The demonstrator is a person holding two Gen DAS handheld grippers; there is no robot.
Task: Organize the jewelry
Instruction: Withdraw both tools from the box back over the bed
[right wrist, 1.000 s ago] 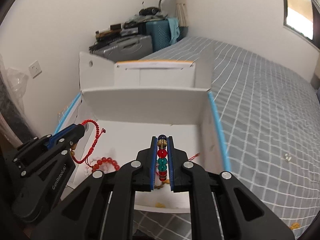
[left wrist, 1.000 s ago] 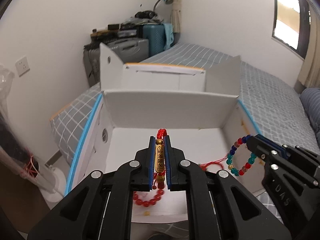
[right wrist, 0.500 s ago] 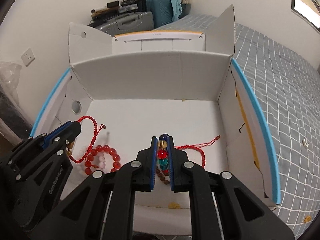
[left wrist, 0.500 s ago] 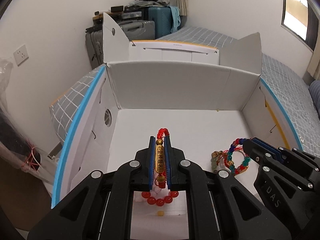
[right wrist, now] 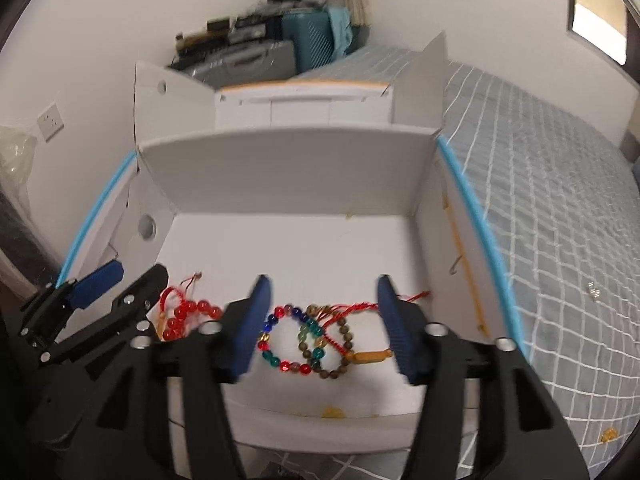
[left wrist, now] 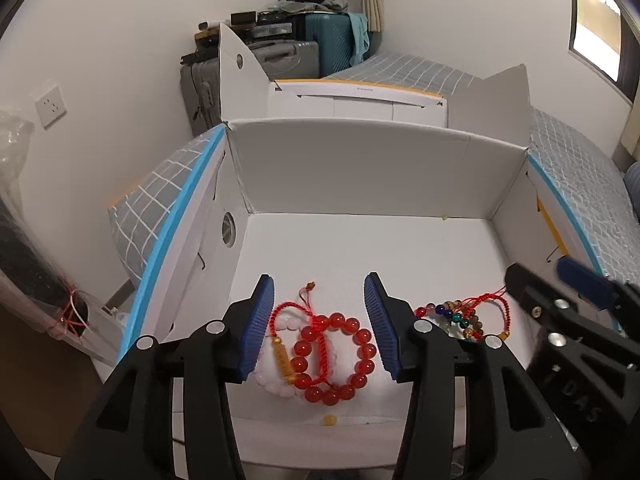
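Note:
An open white cardboard box [left wrist: 360,168] [right wrist: 288,176] rests on the bed. My left gripper [left wrist: 320,320] is open above the box floor, with a red bead bracelet [left wrist: 360,344], a red cord bracelet with a gold tube charm [left wrist: 282,356] and a white bead bracelet [left wrist: 276,384] lying between its fingers. My right gripper [right wrist: 324,324] is open over a multicoloured bead bracelet [right wrist: 280,344], a brown bead bracelet [right wrist: 344,344] and a red cord with a gold charm [right wrist: 368,357]. Each gripper shows in the other's view, the right one [left wrist: 560,304] and the left one [right wrist: 100,284].
The box has raised flaps at the back [left wrist: 236,76] and blue-edged side walls [right wrist: 480,216]. A grey checked bed cover [right wrist: 560,208] spreads to the right. Suitcases [left wrist: 288,56] stand against the far wall. A small yellow bead [left wrist: 329,420] lies near the box's front edge.
Both grippers have lowered into the box and opened. The red cord bracelet and the multicoloured bracelet were let go and now lie on the box floor with the other bracelets.

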